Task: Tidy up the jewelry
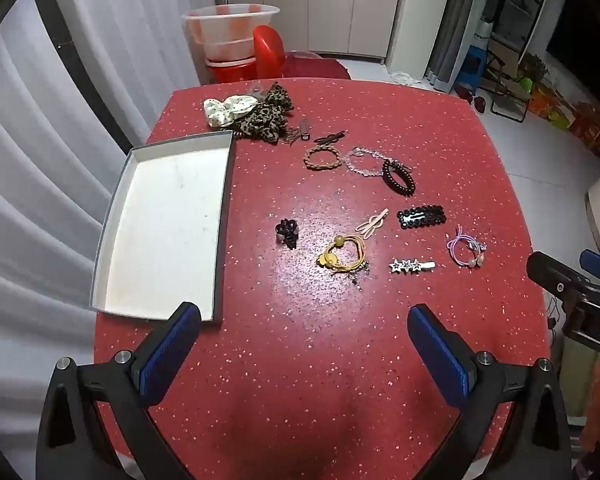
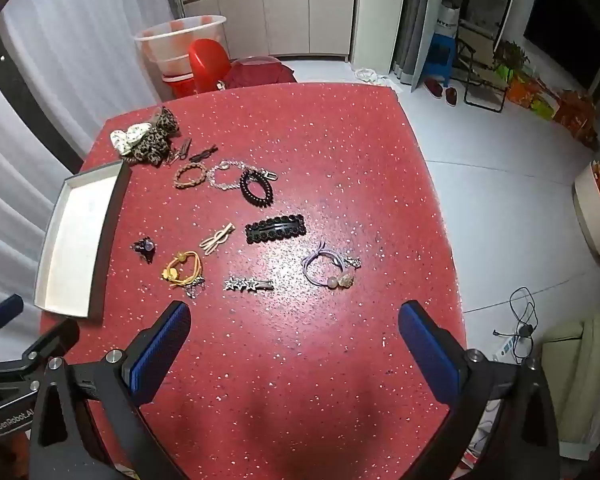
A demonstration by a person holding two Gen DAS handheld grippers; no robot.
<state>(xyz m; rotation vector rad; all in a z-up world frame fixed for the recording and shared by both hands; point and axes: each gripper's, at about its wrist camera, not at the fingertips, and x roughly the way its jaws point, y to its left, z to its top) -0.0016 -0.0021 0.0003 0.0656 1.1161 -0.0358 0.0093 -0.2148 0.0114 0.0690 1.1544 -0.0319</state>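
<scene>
Hair accessories and bracelets lie scattered on a red speckled table (image 1: pixel 300 360). Among them are a yellow hair tie (image 1: pixel 342 258) (image 2: pixel 182 268), a star clip (image 1: pixel 411 266) (image 2: pixel 248 283), a black lace clip (image 1: pixel 421 216) (image 2: pixel 275 229), a purple hair tie (image 1: pixel 466 247) (image 2: pixel 329 266), a black spiral band (image 1: pixel 398 178) (image 2: pixel 257 189) and fabric scrunchies (image 1: pixel 248 114) (image 2: pixel 146 140). A white tray (image 1: pixel 160 232) (image 2: pixel 74 240) sits at the table's left with nothing in it. My left gripper (image 1: pixel 304 324) and right gripper (image 2: pixel 294 322) hover open above the near table, holding nothing.
Behind the table stand a red chair (image 1: pixel 270 54) and a clear plastic bucket (image 1: pixel 230 30). White curtains hang at the left. To the right are tiled floor, a blue stool (image 2: pixel 440 60), shoes and a folding chair. A cable lies on the floor (image 2: pixel 522 320).
</scene>
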